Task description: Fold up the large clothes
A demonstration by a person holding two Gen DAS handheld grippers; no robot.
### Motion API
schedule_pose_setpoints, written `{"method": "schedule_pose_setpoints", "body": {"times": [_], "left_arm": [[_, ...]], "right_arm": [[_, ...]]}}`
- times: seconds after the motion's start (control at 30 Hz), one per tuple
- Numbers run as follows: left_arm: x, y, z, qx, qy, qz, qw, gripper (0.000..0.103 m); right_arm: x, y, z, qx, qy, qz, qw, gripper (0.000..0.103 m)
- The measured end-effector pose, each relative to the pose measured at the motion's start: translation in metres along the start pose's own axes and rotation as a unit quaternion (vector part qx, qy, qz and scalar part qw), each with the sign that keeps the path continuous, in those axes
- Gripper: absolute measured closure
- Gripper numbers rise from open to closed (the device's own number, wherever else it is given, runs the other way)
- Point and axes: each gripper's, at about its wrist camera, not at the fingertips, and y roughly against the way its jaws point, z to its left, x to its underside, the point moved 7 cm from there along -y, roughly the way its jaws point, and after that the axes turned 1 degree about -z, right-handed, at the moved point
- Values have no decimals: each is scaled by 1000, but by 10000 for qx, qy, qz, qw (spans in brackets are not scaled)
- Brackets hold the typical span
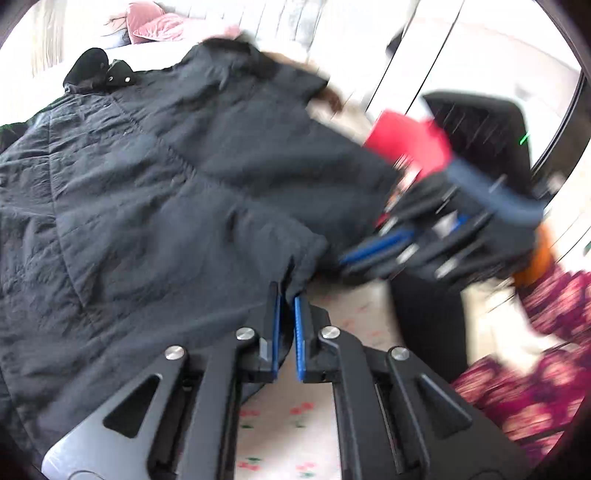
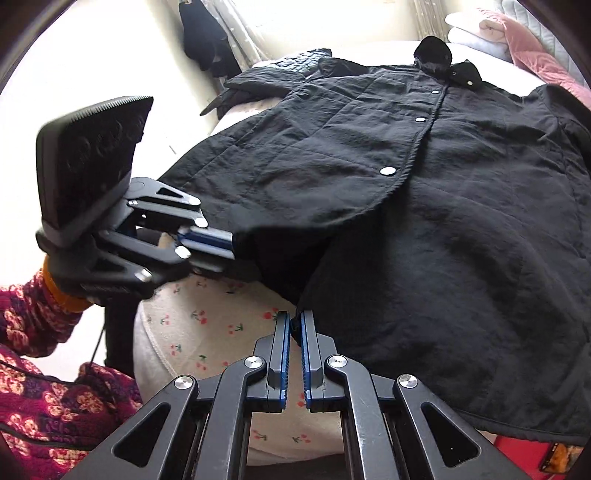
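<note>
A large black quilted coat [image 1: 166, 177] with silver snaps [image 2: 388, 171] lies spread over a bed, front side up. In the left wrist view my left gripper [image 1: 288, 295] is shut on the coat's bottom hem, with dark cloth pinched between the blue pads. To its right, blurred, my right gripper [image 1: 343, 260] bites the same hem. In the right wrist view my right gripper [image 2: 294, 319] is shut on the coat [image 2: 443, 221] at its lower edge. My left gripper [image 2: 231, 242] holds a hem corner to the left, slightly lifted.
The bed sheet [image 2: 214, 325] is pale with a cherry print and shows below the hem. Pink pillows [image 1: 155, 26] lie at the head end. A person's red patterned knit sleeve [image 2: 44, 406] is at lower left. A blurred red object [image 1: 406, 144] sits beside the bed.
</note>
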Motion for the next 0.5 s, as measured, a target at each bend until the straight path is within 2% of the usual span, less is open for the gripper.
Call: {"method": "schedule_pose_setpoints", "body": {"times": [0.07, 0.1, 0.17, 0.23, 0.27, 0.3, 0.37, 0.5], "left_arm": [[0, 5, -4, 335, 102, -21, 9994, 97], [2, 4, -7, 513, 126, 88, 9986, 94], [6, 2, -9, 796, 217, 317, 9961, 73], [5, 7, -10, 1081, 287, 364, 9931, 70], [3, 13, -9, 1110, 295, 285, 9930, 66], [-1, 19, -5, 1039, 306, 178, 9940, 62], [-11, 31, 6, 704, 387, -60, 9968, 45], [-34, 48, 39, -110, 648, -249, 9975, 39]], "right_arm": [[1, -2, 4, -177, -2, 32, 9998, 95], [2, -2, 6, -272, -17, 87, 9996, 93], [5, 0, 3, -453, -153, 249, 9985, 92], [7, 10, -5, -372, -206, 179, 9989, 80], [7, 17, -10, -256, -204, 115, 9994, 76], [7, 25, -17, -141, -233, 52, 9996, 71], [3, 40, -34, 74, -399, -86, 9991, 62], [-14, 67, -81, 566, -981, -411, 9927, 50]]}}
